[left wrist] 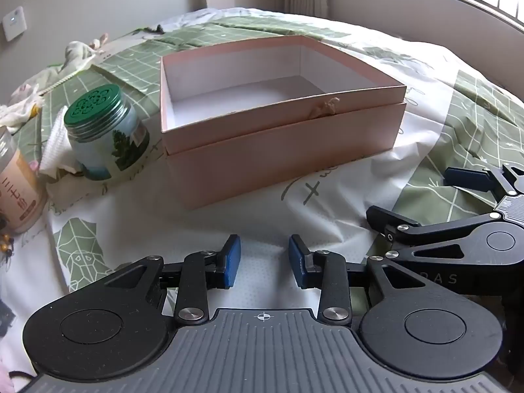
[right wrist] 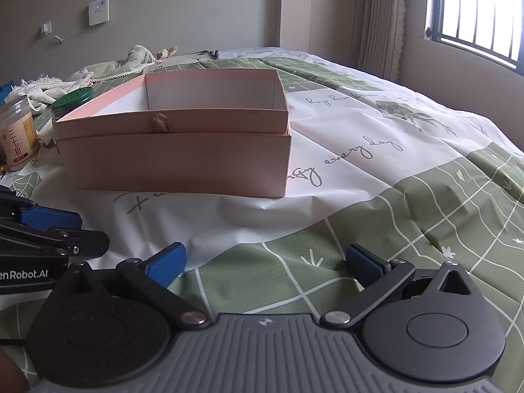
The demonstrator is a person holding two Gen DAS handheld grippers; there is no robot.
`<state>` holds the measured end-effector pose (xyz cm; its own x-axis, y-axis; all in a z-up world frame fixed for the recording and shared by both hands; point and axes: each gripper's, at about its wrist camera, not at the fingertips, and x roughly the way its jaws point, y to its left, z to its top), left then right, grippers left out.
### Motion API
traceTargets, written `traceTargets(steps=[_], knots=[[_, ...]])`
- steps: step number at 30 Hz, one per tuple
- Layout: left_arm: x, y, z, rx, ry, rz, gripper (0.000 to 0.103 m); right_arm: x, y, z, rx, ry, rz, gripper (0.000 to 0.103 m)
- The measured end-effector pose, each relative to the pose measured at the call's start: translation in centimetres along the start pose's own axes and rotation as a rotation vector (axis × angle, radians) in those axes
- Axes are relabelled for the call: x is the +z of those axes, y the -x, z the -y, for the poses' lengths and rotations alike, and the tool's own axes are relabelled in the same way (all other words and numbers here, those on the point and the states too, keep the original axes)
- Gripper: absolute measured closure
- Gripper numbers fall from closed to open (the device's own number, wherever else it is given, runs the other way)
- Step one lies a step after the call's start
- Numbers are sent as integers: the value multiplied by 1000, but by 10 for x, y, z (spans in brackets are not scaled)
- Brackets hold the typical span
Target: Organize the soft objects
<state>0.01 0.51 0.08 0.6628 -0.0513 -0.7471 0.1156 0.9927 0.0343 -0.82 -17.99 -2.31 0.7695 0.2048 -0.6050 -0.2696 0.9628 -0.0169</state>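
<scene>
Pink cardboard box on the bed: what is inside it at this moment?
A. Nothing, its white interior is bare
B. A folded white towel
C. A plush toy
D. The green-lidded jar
A. The pink cardboard box shows only its bare white floor and walls in the left wrist view; the green-lidded glass jar stands outside it on the bedspread, and the soft cloth items lie beyond it.

The beige jar (left wrist: 18, 180) is cut off by the left edge in the left wrist view. In the right wrist view the pink box (right wrist: 177, 160) hides all but the lid of the green-lidded jar (right wrist: 73, 96). The crumpled cloths (right wrist: 46, 90) at the far left of the bed (right wrist: 376, 216) are too small and blurred to tell apart.
</scene>
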Motion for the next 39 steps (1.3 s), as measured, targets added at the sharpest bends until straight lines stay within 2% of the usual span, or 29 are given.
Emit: traceTargets(steps=[9,39], knots=[[-1,1,4,23,-24,7,66,0,0,0,0,0,0,0],[-1,2,4,27,-27,9,66,0,0,-1,-4,4,-3,0]])
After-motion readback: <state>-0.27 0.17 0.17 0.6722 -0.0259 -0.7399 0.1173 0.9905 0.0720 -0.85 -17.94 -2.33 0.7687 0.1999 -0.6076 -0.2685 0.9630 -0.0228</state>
